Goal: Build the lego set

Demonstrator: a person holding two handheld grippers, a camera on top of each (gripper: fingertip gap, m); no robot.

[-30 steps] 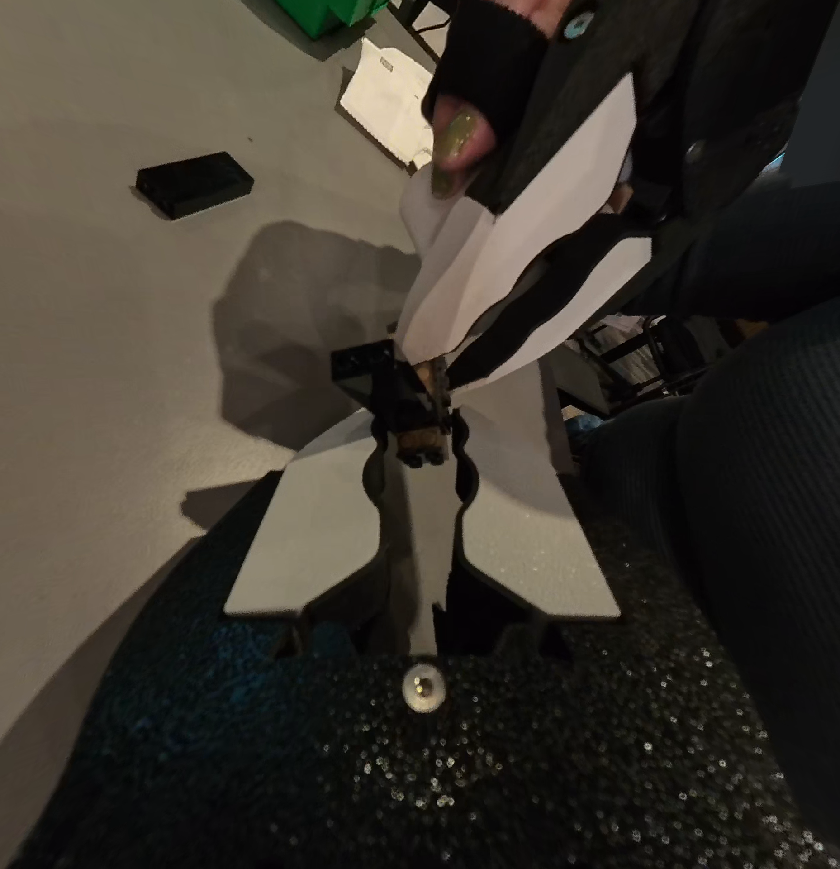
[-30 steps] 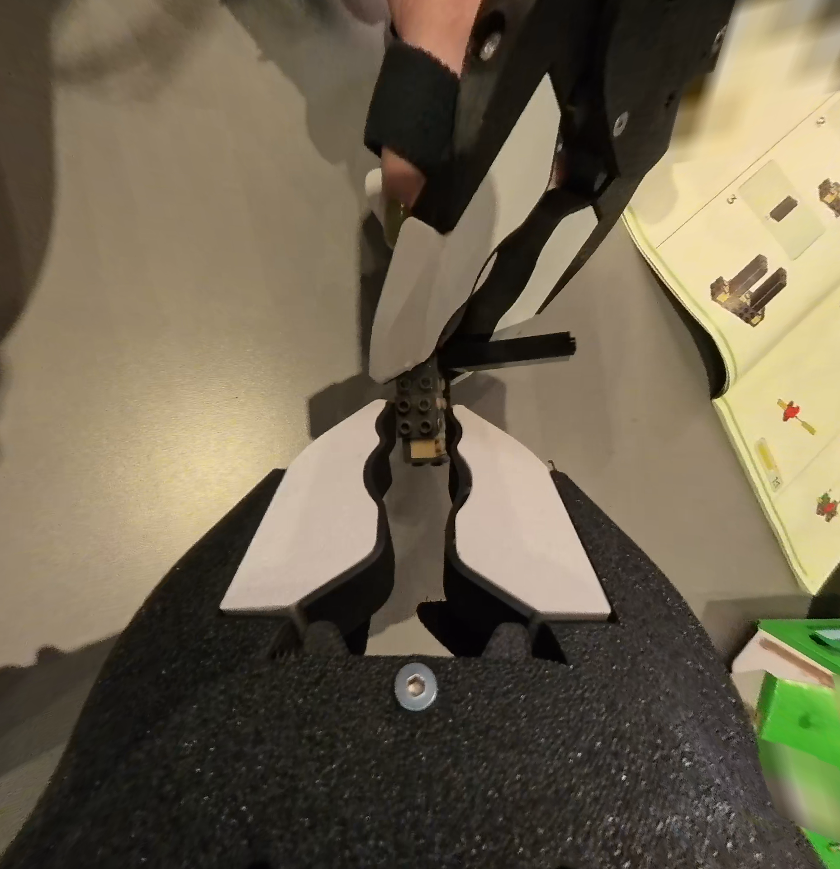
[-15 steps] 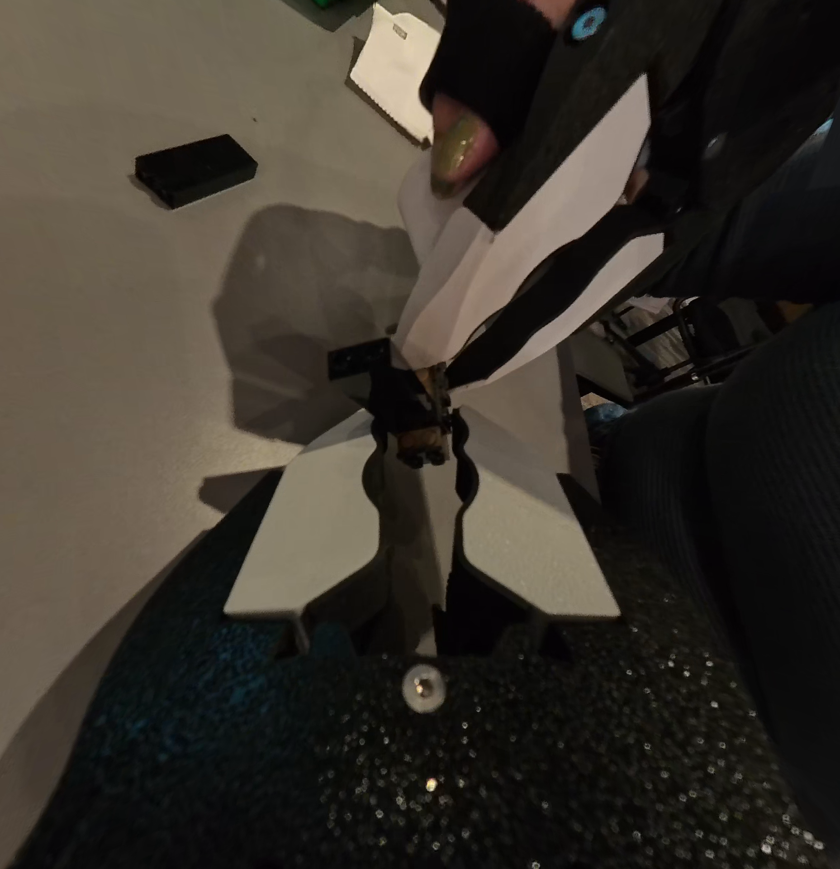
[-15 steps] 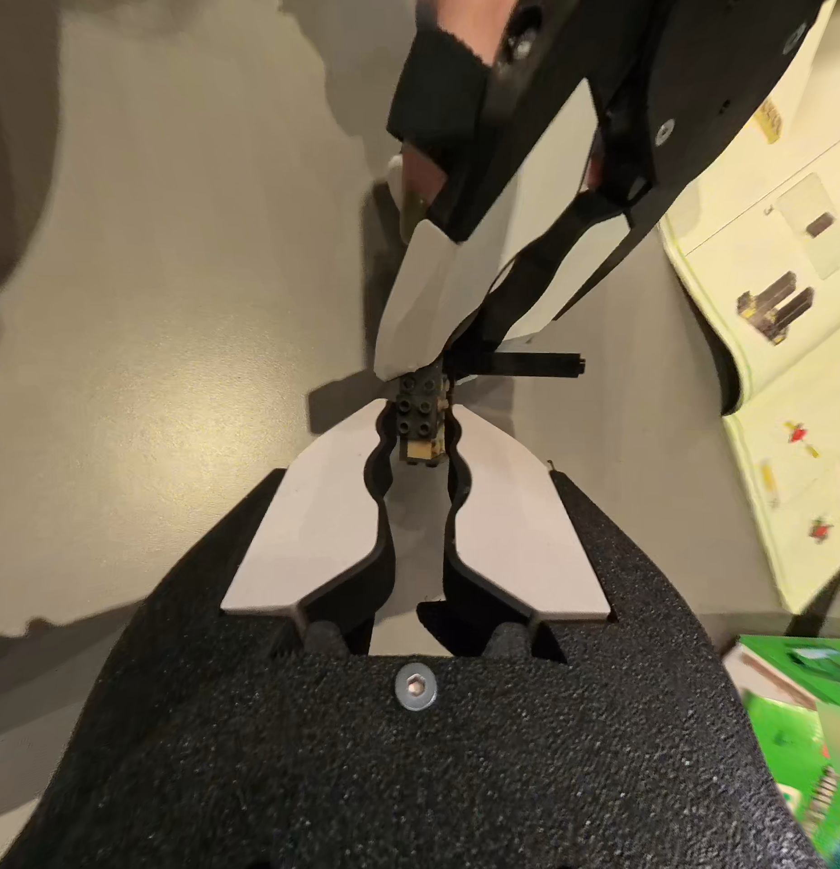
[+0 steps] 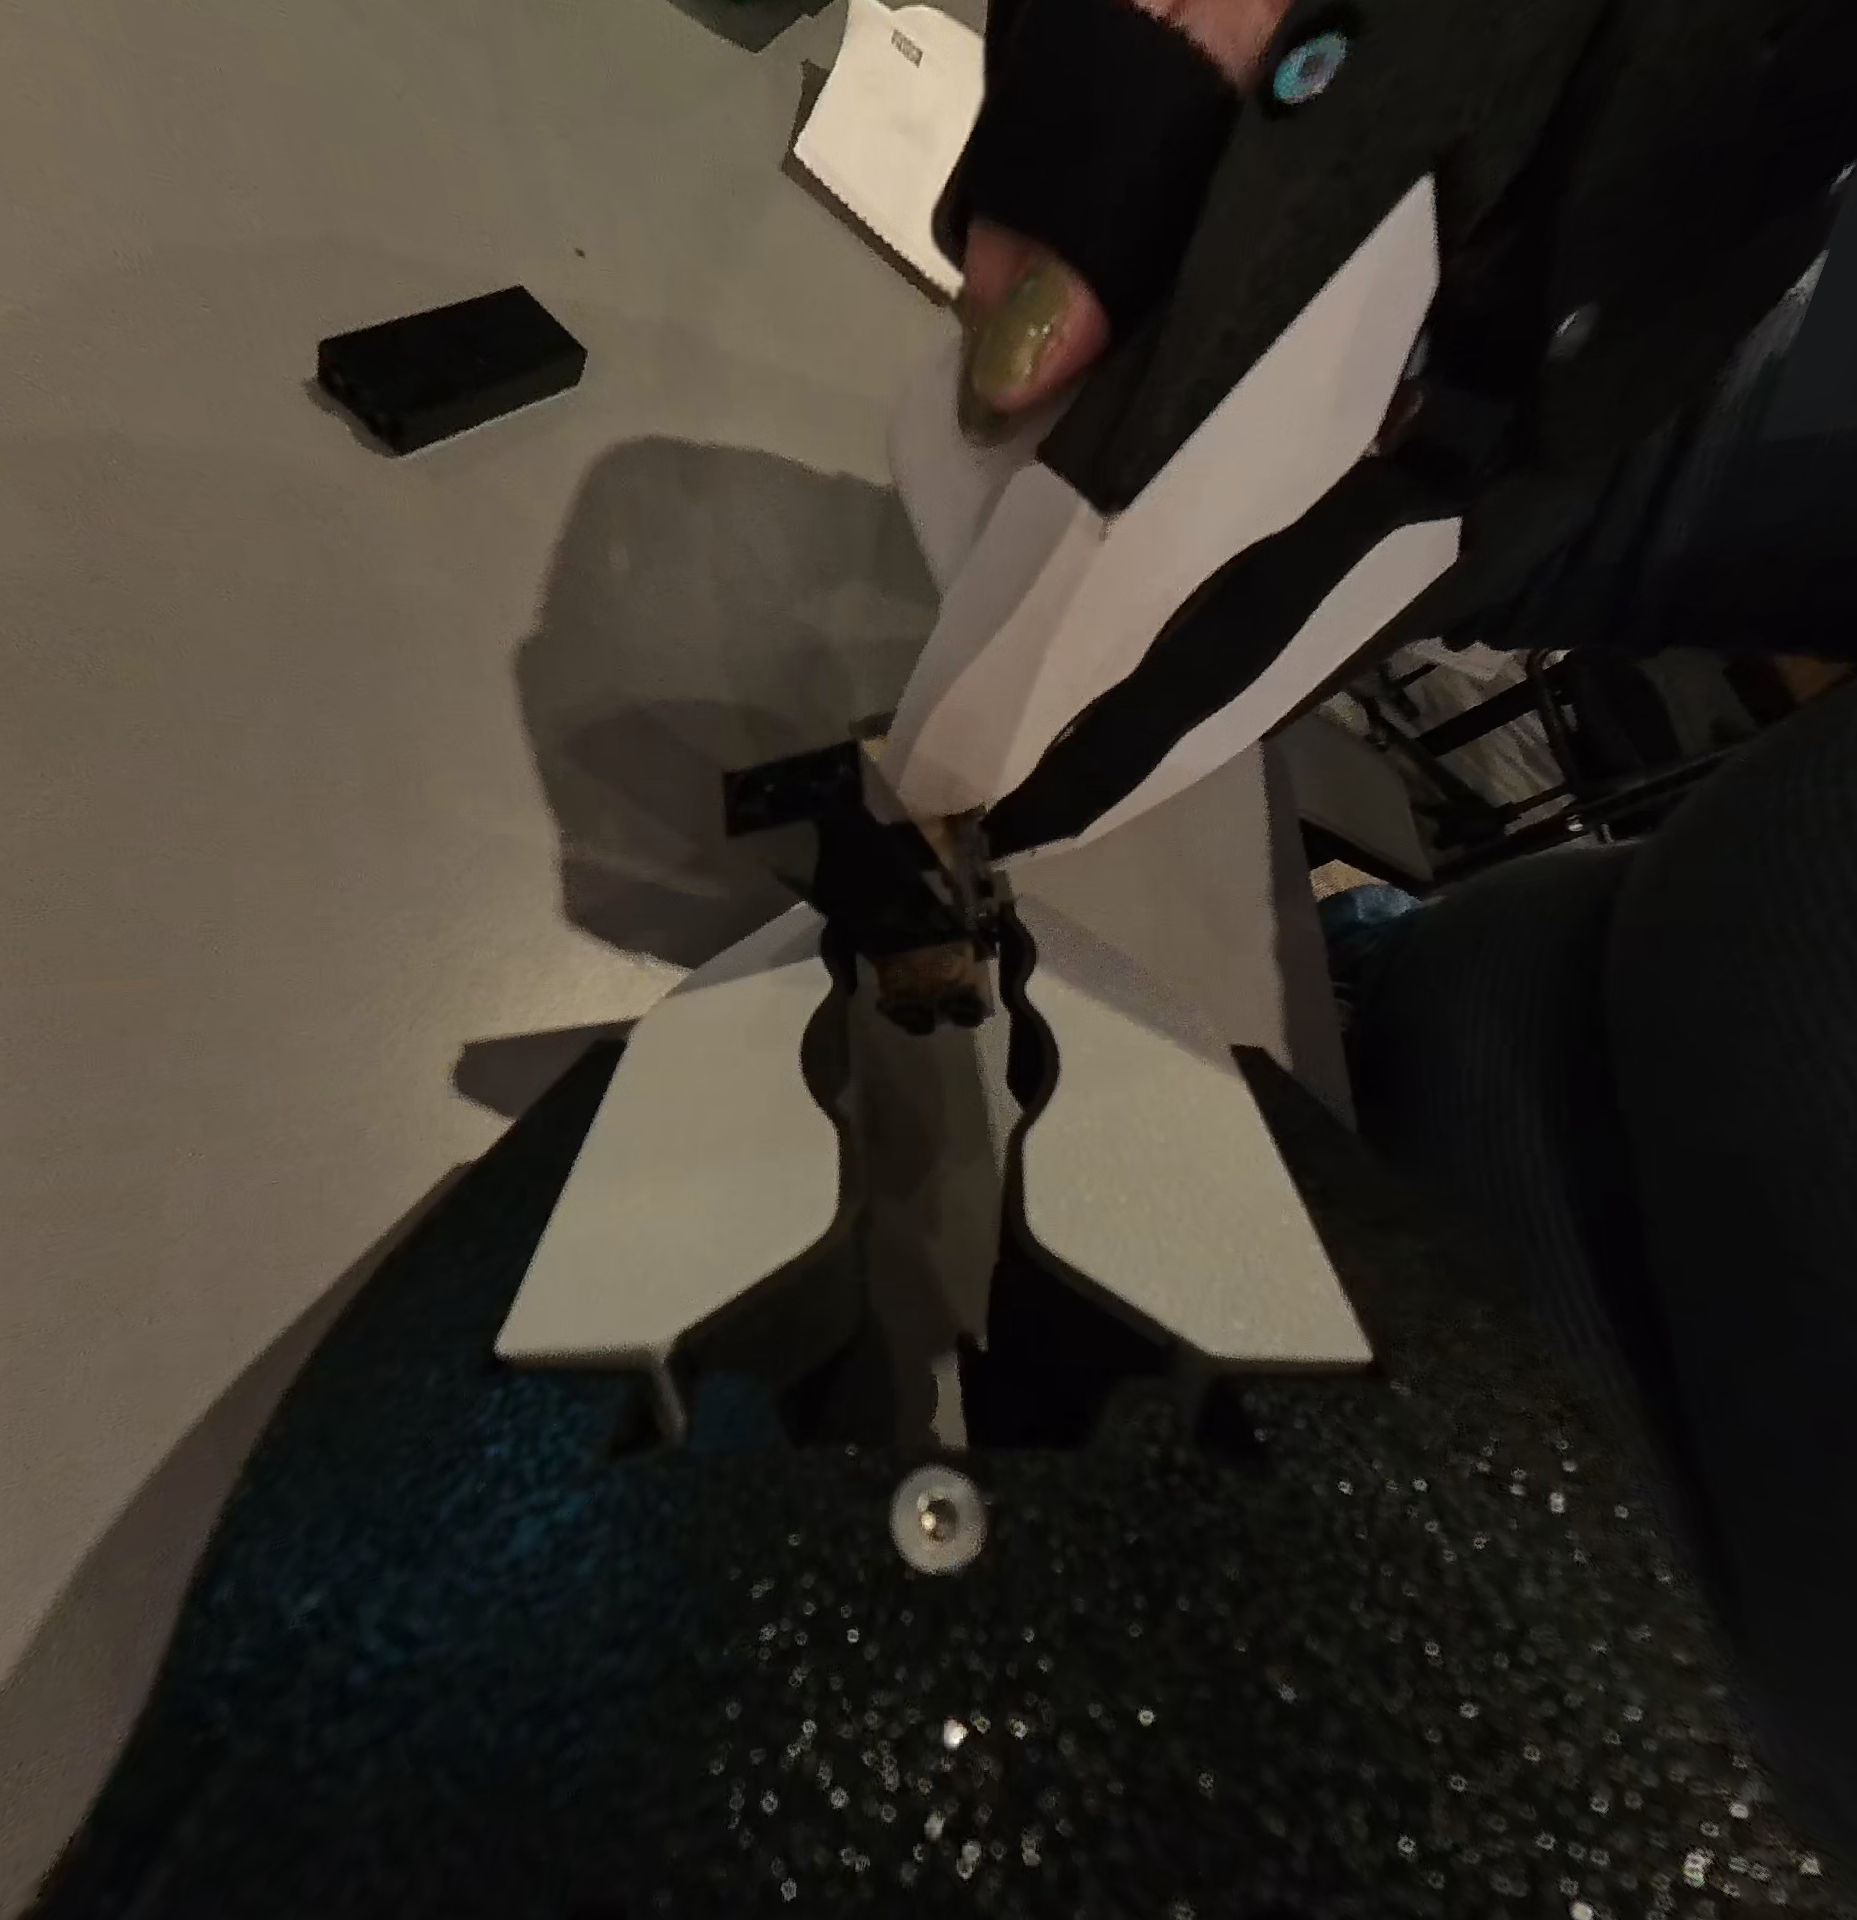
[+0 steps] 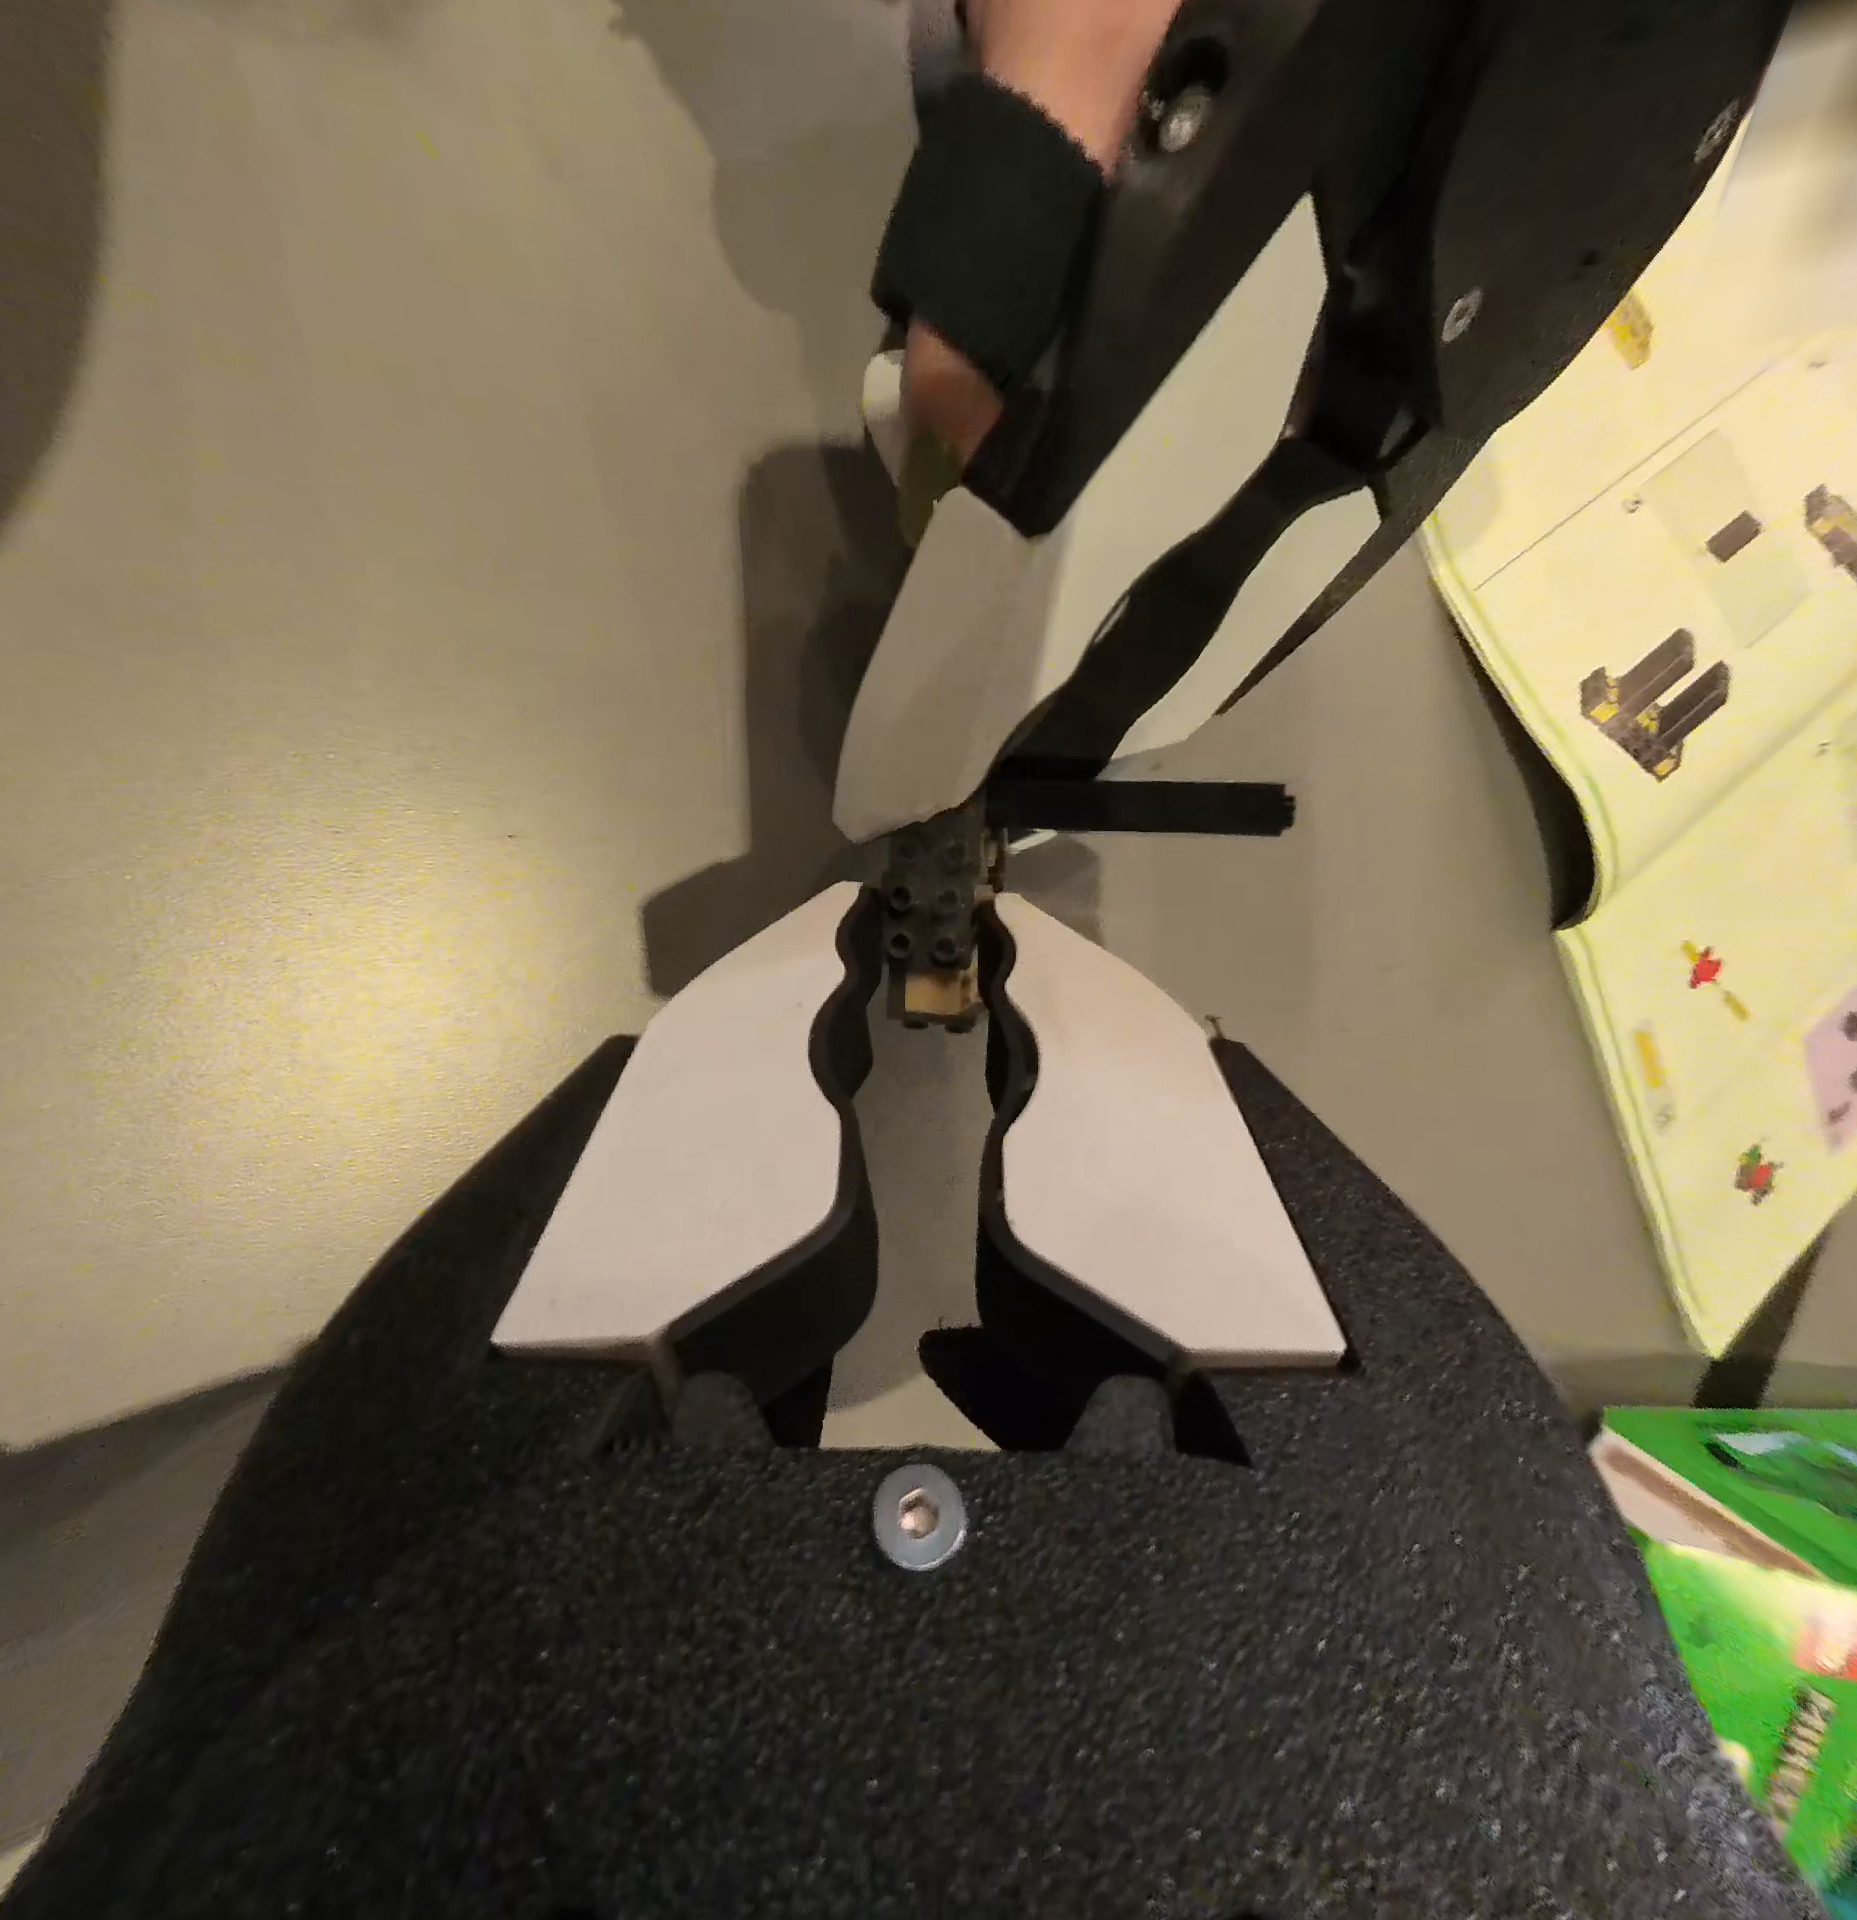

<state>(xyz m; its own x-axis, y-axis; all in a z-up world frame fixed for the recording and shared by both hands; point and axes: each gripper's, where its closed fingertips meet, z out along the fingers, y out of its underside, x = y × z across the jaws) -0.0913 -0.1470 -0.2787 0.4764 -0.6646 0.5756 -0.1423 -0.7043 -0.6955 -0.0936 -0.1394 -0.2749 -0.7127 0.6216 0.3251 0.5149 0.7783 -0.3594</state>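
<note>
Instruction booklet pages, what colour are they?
Pale yellow-green, with small build diagrams; the instruction booklet shows best in the right wrist view.

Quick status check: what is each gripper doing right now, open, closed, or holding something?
Left gripper: closed on the small lego assembly.
Right gripper: closed on the same lego assembly, from the opposite side.

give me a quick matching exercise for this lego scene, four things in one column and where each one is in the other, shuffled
Things:
1. small black and tan lego assembly
2. loose black rectangular lego brick
3. open yellow-green instruction booklet
4. green lego box

Places:
A. lying alone on the grey table
B. lower right corner of the right wrist view
C. pinched between the tips of both grippers
D. spread on the table at the right edge of the right wrist view

Pairs: 1-C, 2-A, 3-D, 4-B
</note>
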